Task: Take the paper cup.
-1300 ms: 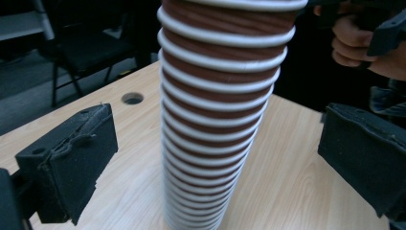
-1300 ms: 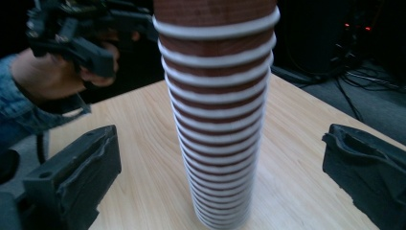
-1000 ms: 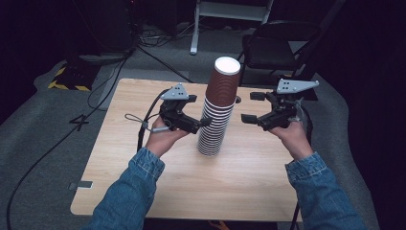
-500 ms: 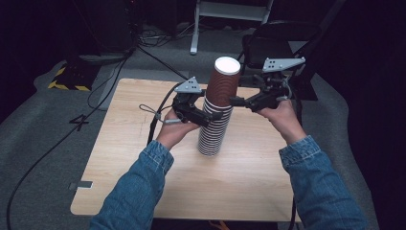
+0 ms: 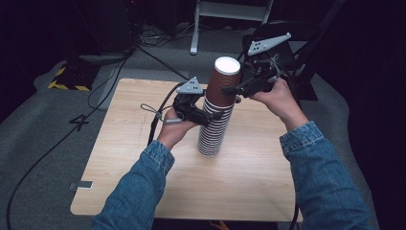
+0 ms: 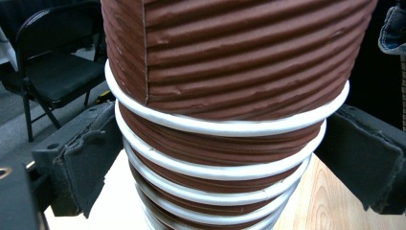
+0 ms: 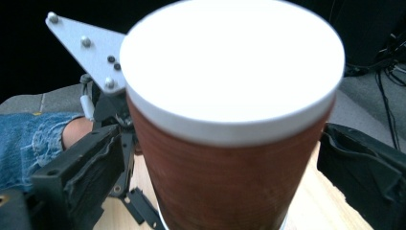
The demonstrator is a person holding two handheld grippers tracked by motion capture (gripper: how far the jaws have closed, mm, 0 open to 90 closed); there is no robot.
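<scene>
A tall stack of brown ribbed paper cups with white rolled rims [image 6: 230,120] stands between the two black jaws of the left claw [image 6: 225,163]. The uppermost cup body seen here runs off the frame at twelve o'clock, with a vertical seam down its left part. Below it, several white rims nest closely, narrowing toward six o'clock. The jaw at nine o'clock and the jaw at three o'clock sit against the rims, their dark pads touching the stack. Light wooden worktop [image 6: 335,206] shows at five o'clock. A black folding chair [image 6: 57,72] stands on grey floor at ten o'clock. A blue denim sleeve [image 6: 393,26] edges in at two o'clock.
</scene>
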